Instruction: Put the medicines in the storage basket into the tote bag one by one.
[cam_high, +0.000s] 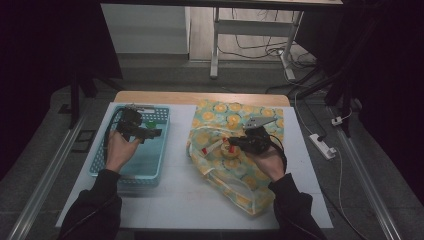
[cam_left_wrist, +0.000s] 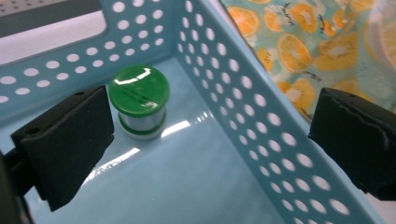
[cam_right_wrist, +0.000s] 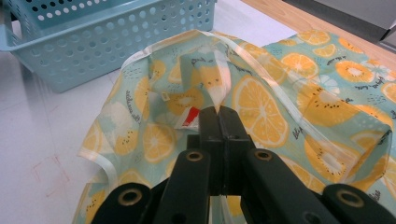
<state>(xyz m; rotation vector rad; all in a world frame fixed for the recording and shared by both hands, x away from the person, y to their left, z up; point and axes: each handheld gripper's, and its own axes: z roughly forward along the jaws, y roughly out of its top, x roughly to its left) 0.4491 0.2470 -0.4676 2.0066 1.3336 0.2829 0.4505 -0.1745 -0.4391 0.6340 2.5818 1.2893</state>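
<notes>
Overhead, the blue basket (cam_high: 131, 165) sits on the white desk (cam_high: 175, 200); the left tongs (cam_high: 142, 132) hang over it, hiding much of the green-lidded jar (cam_high: 149, 123), and the fruit-print bag (cam_high: 235, 185) lies just right of the basket with the right tongs (cam_high: 235, 143) at its mouth — dim light blurs what is inside.

In the left gripper view, the left tongs (cam_left_wrist: 205, 140) gape wide, astride the basket's (cam_left_wrist: 243, 121) side wall, the jar (cam_left_wrist: 140, 100) standing inside near a corner.

In the right gripper view, the right tongs (cam_right_wrist: 219, 116) are clamped on a fold of the bag (cam_right_wrist: 261, 107) — a red-and-white scrap shows beside them, half hidden.
</notes>
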